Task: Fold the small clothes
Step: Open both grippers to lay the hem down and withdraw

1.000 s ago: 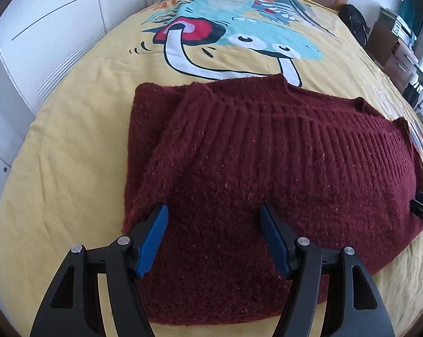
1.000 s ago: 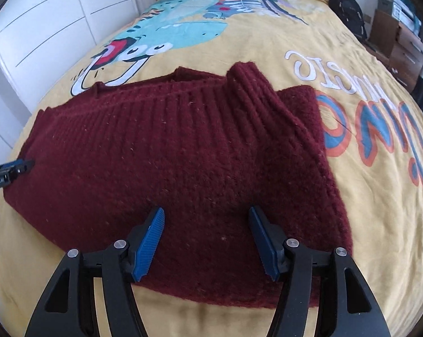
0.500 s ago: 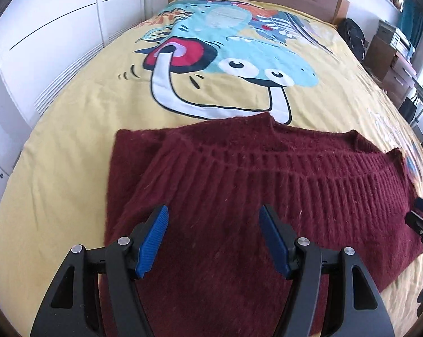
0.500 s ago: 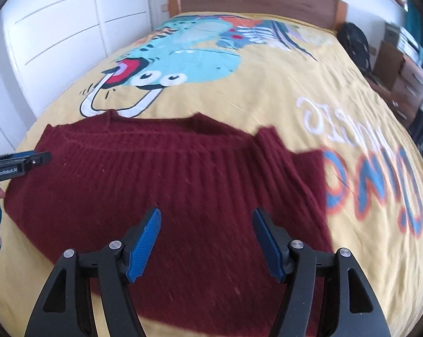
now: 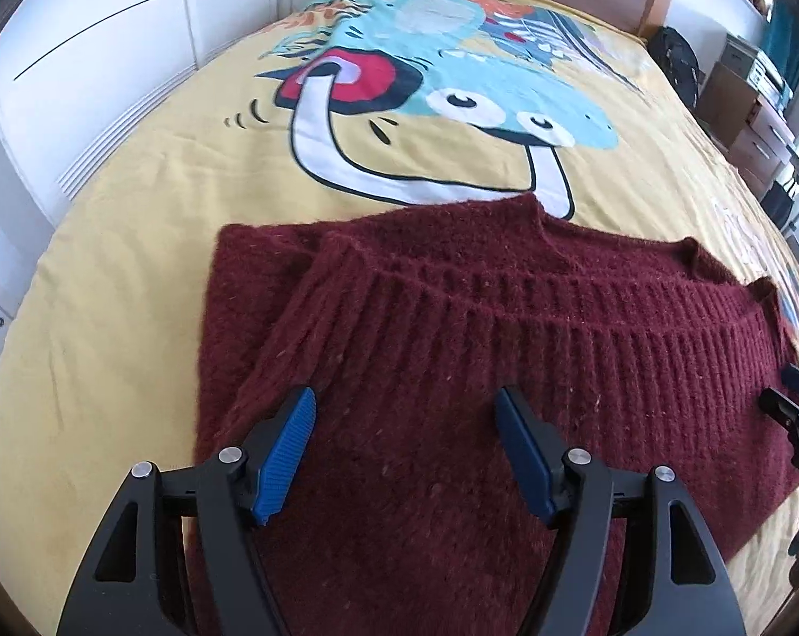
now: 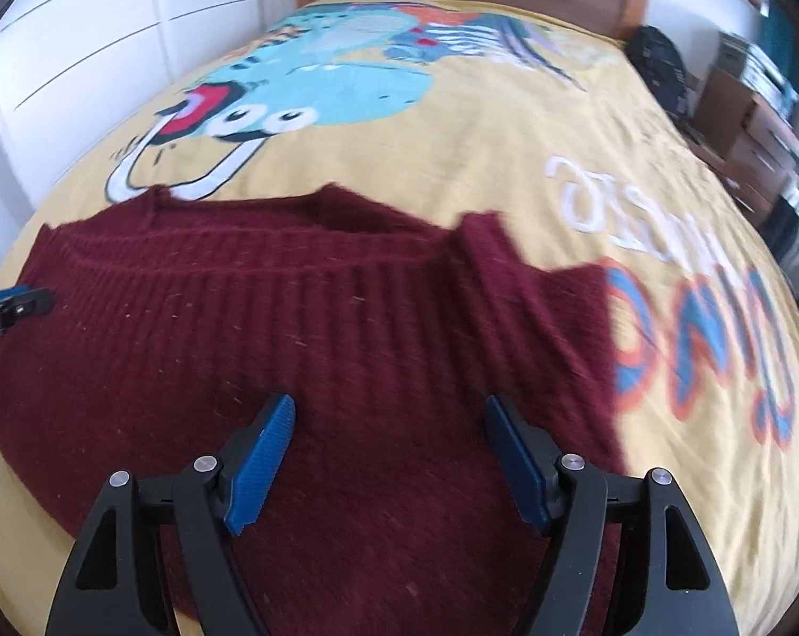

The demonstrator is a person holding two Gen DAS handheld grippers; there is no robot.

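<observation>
Inspecting maroon knit sweater [image 5: 452,371], lying folded across yellow bedspread [image 5: 134,265] | left gripper [image 5: 405,450] and right gripper [image 6: 389,456] both spread wide, holding nothing, above it | handling judged soft, thick, limp, not slippery | best hold: ribbed hem [image 6: 293,286] or near corners, pinching all layers.

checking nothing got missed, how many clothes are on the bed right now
1: a dark red knitted sweater, lying folded on the yellow bedspread near its front edge, below both open grippers. Anything folded underneath it, or nearer than the cameras see, would be hidden.
</observation>
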